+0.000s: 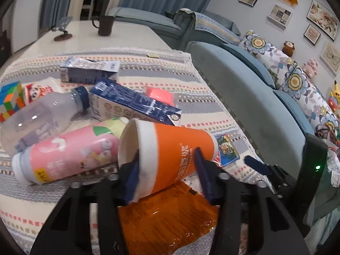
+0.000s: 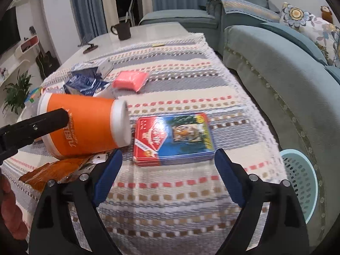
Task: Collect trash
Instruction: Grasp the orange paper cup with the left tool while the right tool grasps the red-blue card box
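Note:
My left gripper [image 1: 167,167] is shut on an orange paper cup [image 1: 170,148], one finger inside its mouth and one on its outer wall. The cup lies tilted just above an orange wrapper [image 1: 165,218]. The cup also shows in the right wrist view [image 2: 85,125] with the left finger across it. My right gripper [image 2: 167,170] is open and empty, just in front of a red and blue card box [image 2: 172,138]. A pink bottle [image 1: 68,150], a clear plastic bottle [image 1: 42,114] and two blue cartons [image 1: 131,102] lie on the striped tablecloth.
A light blue perforated bin [image 2: 301,182] stands on the floor between the table's right edge and the teal sofa [image 2: 276,68]. A pink packet [image 2: 130,79], a Rubik's cube [image 1: 10,99] and a dark mug [image 2: 123,29] are on the table.

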Action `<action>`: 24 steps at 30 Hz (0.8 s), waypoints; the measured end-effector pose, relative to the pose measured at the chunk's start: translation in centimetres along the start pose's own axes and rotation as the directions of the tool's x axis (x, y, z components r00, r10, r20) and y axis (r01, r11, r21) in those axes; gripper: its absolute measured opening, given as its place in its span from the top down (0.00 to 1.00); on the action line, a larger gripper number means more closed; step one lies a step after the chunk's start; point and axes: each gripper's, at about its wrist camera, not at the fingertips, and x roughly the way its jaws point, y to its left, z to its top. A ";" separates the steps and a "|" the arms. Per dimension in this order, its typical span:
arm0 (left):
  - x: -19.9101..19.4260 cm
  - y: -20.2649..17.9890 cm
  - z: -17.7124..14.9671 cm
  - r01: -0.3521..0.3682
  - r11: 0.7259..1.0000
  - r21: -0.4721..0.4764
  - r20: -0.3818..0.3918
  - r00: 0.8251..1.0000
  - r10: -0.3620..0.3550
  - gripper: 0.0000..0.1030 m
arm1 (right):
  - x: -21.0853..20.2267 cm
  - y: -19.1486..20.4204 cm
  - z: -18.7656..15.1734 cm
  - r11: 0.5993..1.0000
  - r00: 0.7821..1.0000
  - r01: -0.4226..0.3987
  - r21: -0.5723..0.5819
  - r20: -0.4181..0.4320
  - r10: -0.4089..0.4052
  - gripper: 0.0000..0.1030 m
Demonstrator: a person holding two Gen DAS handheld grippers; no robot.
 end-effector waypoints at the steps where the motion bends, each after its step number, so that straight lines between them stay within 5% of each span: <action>1: 0.1 -0.1 0.0 0.008 1.000 0.003 -0.001 1.000 -0.008 0.66 | 0.3 0.2 0.0 1.000 1.000 0.016 -0.006 -0.011 -0.016 0.18; 7: -1.0 0.0 -1.1 0.076 0.997 -0.026 -0.002 0.997 -0.076 0.88 | 1.0 -1.5 -0.3 0.998 0.998 0.035 0.059 -0.062 -0.032 0.19; 16: -4.1 -2.8 -4.6 0.123 0.991 0.053 -0.063 0.991 -0.119 0.87 | -1.5 -8.4 -2.2 0.953 0.979 0.205 0.224 -0.035 -0.202 0.23; 18: -4.6 -3.3 -5.4 0.142 0.987 0.079 -0.080 0.987 -0.136 0.76 | -2.1 -9.4 -2.2 0.944 0.975 0.219 0.249 -0.030 -0.218 0.23; 20: -5.4 -3.5 -5.9 0.129 0.986 0.102 -0.066 0.990 -0.122 0.56 | -2.6 -9.9 -2.1 0.948 0.984 0.176 0.267 -0.012 -0.179 0.23; 21: -6.1 -3.4 -6.0 0.099 0.989 0.111 -0.036 0.995 -0.096 0.39 | -3.0 -9.8 -1.9 0.951 0.988 0.146 0.271 0.004 -0.153 0.23; 24: -7.4 -3.2 -5.3 0.071 0.990 0.121 0.036 0.997 -0.075 0.29 | -3.1 -8.8 -1.1 0.960 0.991 0.121 0.252 0.025 -0.132 0.23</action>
